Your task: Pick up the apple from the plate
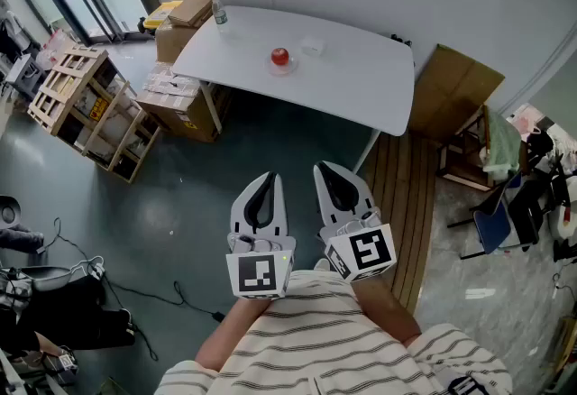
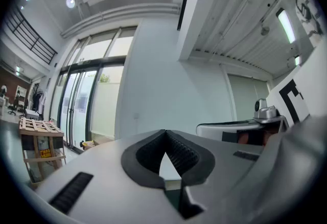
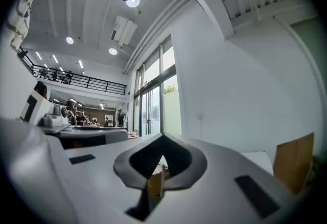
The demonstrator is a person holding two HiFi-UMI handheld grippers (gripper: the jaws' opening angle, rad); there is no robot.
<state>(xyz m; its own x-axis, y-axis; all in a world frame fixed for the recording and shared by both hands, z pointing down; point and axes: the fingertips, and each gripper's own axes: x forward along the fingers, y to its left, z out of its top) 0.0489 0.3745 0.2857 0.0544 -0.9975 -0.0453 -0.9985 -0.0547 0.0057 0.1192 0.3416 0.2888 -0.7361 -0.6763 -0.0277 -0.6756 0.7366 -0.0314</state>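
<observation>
A red apple (image 1: pixel 279 54) sits on a small pale plate (image 1: pixel 282 68) near the middle of a white table (image 1: pixel 361 78), far ahead in the head view. My left gripper (image 1: pixel 268 176) and right gripper (image 1: pixel 321 167) are held side by side close to my body, well short of the table and above the grey floor. Both point level toward the table. In the left gripper view the left gripper (image 2: pixel 164 134) has its tips together with nothing between them. The right gripper (image 3: pixel 162 137) looks the same in the right gripper view. Neither gripper view shows the apple.
A clear bottle (image 1: pixel 219 14) and a small white object (image 1: pixel 312 46) also stand on the table. Cardboard boxes (image 1: pixel 180 100) and wooden pallets (image 1: pixel 86 109) lie left of it. A cardboard sheet (image 1: pixel 455 91) and a chair (image 1: pixel 496 204) are at the right. Cables (image 1: pixel 135 294) cross the floor.
</observation>
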